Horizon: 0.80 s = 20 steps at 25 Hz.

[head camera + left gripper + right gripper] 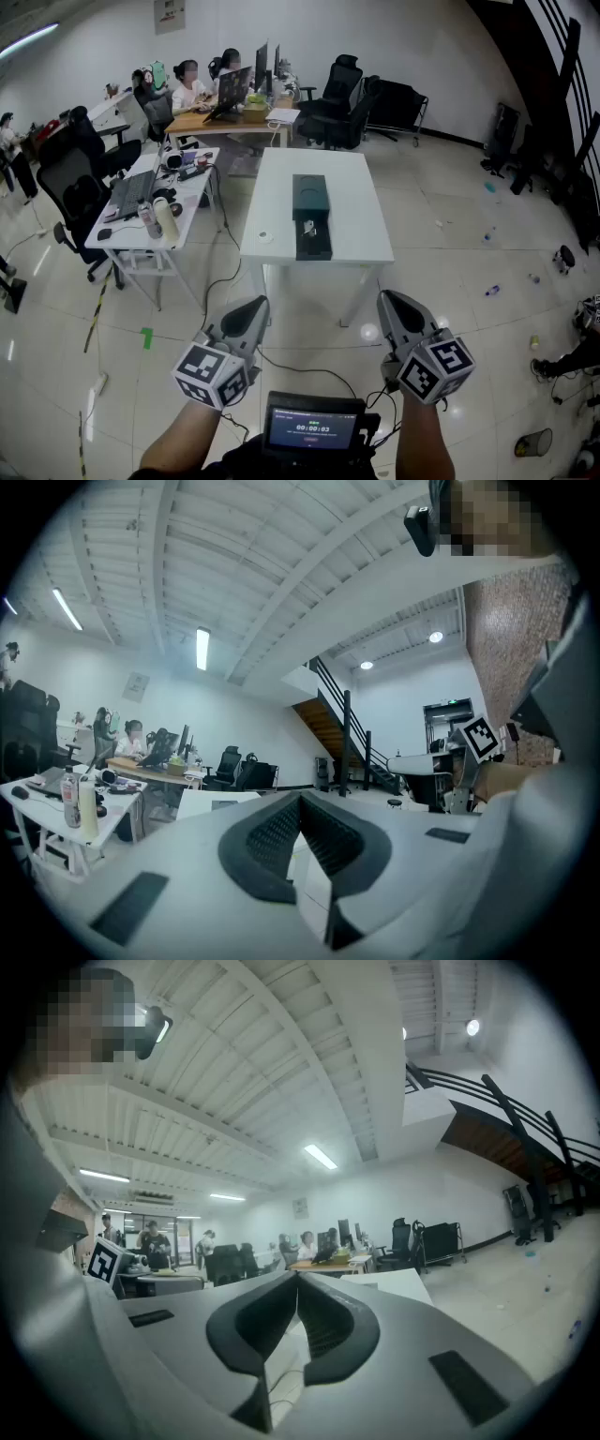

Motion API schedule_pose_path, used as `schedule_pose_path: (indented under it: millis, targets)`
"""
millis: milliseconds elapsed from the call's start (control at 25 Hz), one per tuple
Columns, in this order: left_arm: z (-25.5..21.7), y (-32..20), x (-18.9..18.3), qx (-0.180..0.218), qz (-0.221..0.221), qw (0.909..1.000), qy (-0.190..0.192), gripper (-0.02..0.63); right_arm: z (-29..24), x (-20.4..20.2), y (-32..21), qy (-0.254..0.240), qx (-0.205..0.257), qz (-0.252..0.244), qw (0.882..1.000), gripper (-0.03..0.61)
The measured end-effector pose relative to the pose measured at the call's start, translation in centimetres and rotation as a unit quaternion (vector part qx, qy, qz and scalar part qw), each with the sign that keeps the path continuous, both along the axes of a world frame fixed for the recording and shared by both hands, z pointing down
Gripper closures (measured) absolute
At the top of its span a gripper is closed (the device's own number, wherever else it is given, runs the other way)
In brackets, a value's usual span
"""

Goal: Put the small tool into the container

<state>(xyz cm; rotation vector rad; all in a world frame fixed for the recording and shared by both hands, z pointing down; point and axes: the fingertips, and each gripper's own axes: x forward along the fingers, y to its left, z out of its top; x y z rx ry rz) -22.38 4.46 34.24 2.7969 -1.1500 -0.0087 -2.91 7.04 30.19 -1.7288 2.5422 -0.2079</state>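
Note:
A white table (352, 220) stands ahead of me on the floor. On it lies a dark green container (311, 199), long and narrow, with a small pale tool (308, 226) at its near half. My left gripper (253, 310) and right gripper (392, 302) are held low near my body, well short of the table, and point toward it. Both are shut with nothing between the pads. In the left gripper view the left gripper (300, 805) shows its dark pads meeting, and the white table (211, 802) is far off. In the right gripper view the right gripper (297, 1284) is closed the same way.
A small white round thing (265, 237) lies on the table's left part. A cluttered desk (155, 202) with bottles and a laptop stands left, with office chairs (80, 192) beside it. People sit at a far desk (230, 117). Cables run over the floor; litter lies at right.

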Motion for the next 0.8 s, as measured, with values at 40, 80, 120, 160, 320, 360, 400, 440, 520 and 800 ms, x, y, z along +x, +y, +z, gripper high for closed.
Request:
schedule_pose_path:
  millis: [40,80,120,160,320,360,400,440,520,800]
  targets:
    - [0.2,-0.7,0.0,-0.003,0.002,1.0000,0.002,0.588,0.3,-0.2,-0.8,0.002,-0.004,-0.002,1.000,0.568]
    - [0.4,-1.5,0.0,-0.006,0.003,1.0000,0.004,0.588,0.6,-0.4,-1.6,0.004,-0.008,-0.004,1.000,0.563]
    - [0.5,-2.4,0.1,-0.007,0.004,1.0000,0.004,0.588,0.8,-0.6,-2.5,0.006,-0.010,-0.005,1.000,0.560]
    - [0.8,-3.4,0.1,-0.008,0.006,0.9999,0.002,0.588,1.0,-0.6,-3.6,0.006,-0.011,-0.005,1.000,0.557]
    - [1.8,-8.4,0.9,-0.017,0.005,0.9998,-0.003,0.589,2.2,0.0,-9.2,-0.001,-0.011,-0.008,1.000,0.541]
    - [1.9,-10.0,1.2,-0.017,0.001,0.9999,-0.003,0.588,2.4,0.4,-11.0,-0.004,-0.012,-0.012,1.000,0.535]
    - [1.8,-11.8,1.7,-0.014,-0.004,0.9999,-0.004,0.588,2.7,0.9,-12.8,-0.006,-0.013,-0.017,1.000,0.531]
    - [1.7,-13.7,2.2,-0.011,-0.011,0.9999,-0.004,0.588,2.9,1.5,-14.8,-0.008,-0.016,-0.022,1.000,0.526]
    - [1.4,-17.6,3.9,-0.008,-0.023,0.9997,-0.007,0.588,3.0,3.3,-18.9,-0.011,-0.021,-0.031,0.999,0.517]
    - [0.3,-30.4,11.6,-0.020,-0.051,0.9985,-0.007,0.588,3.3,10.7,-32.8,-0.021,-0.037,-0.073,0.996,0.506]
